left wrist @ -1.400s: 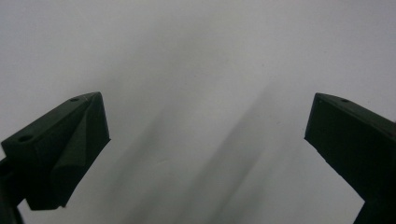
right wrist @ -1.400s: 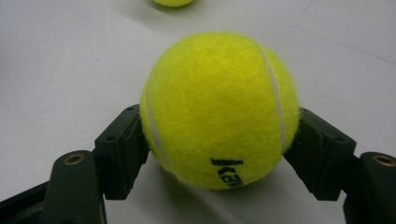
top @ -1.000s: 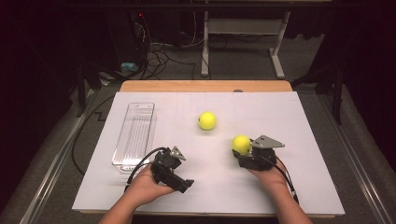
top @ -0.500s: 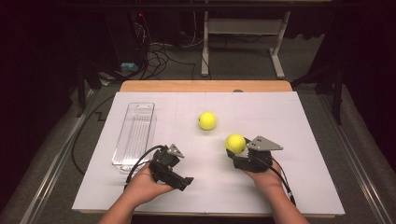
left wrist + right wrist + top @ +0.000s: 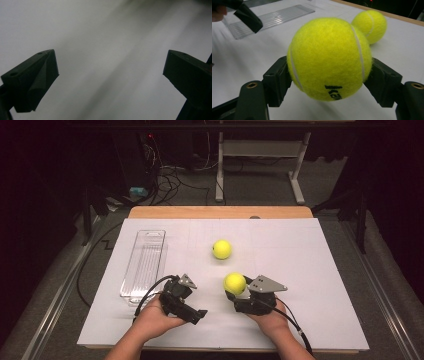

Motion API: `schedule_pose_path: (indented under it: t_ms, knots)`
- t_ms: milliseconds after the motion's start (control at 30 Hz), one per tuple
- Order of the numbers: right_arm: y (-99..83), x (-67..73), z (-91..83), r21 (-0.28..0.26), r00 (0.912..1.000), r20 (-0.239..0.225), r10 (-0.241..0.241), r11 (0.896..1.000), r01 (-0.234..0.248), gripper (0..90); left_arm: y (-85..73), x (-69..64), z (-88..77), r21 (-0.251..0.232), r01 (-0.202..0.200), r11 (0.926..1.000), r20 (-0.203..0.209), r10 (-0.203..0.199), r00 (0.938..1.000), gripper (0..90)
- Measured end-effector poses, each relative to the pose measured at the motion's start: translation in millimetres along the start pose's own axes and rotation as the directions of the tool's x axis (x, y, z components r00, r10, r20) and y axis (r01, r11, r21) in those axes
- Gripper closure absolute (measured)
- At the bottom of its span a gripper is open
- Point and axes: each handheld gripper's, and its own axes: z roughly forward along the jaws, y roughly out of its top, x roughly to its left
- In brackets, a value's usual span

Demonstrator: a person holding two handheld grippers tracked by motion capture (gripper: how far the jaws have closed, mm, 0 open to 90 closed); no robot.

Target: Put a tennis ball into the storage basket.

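My right gripper [image 5: 233, 291] is shut on a yellow tennis ball [image 5: 234, 282] and holds it just above the white table sheet, right of centre near the front. In the right gripper view the ball [image 5: 329, 57] sits squeezed between both black pads [image 5: 277, 80]. A second tennis ball [image 5: 221, 249] [image 5: 369, 25] lies free on the sheet a little farther back. My left gripper [image 5: 193, 312] rests low at the front left, tilted toward the sheet. In its own view the left gripper [image 5: 110, 72] has its jaws wide apart with bare white sheet between them.
A clear ribbed plastic tray [image 5: 145, 262] [image 5: 272, 18] lies lengthwise on the left of the sheet, beyond my left hand. The wooden table edge [image 5: 220, 212] runs along the back. Cables and a stand are on the floor behind.
My right gripper has carried its ball leftward and slightly nearer the front edge, closer to my left gripper. The left gripper and the free ball have stayed put.
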Motion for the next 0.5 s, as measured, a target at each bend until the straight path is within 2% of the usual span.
schedule_pose_path:
  t_ms: [33, 233, 400, 500]
  knots:
    - [-1.3, 4.5, 2.0, 0.006, 0.9998, -0.02, 0.0, 1.0, 0.001, 27.4, 0.3, -0.2, 0.0, 0.0, 0.0, 1.0, 0.0, 0.0, 1.0, 0.8]
    - [-4.0, 16.9, 6.8, 0.013, 0.9986, -0.044, -0.028, 1.0, 0.028, 27.4, 1.0, 0.5, -1.6, 0.001, 0.001, 1.0, 0.001, -0.001, 1.0, 0.8]
    - [-4.0, 19.3, 7.6, 0.019, 0.998, -0.047, -0.042, 0.999, 0.043, 27.4, 1.8, 1.6, -7.9, 0.003, 0.003, 1.0, -0.014, -0.003, 0.9999, 0.8]
    - [-3.9, 19.1, 7.7, 0.019, 0.9978, -0.046, -0.047, 0.999, 0.048, 27.4, 8.4, 2.2, -18.4, 0.016, -0.002, 0.9999, -0.037, 0.002, 0.9993, 0.9]
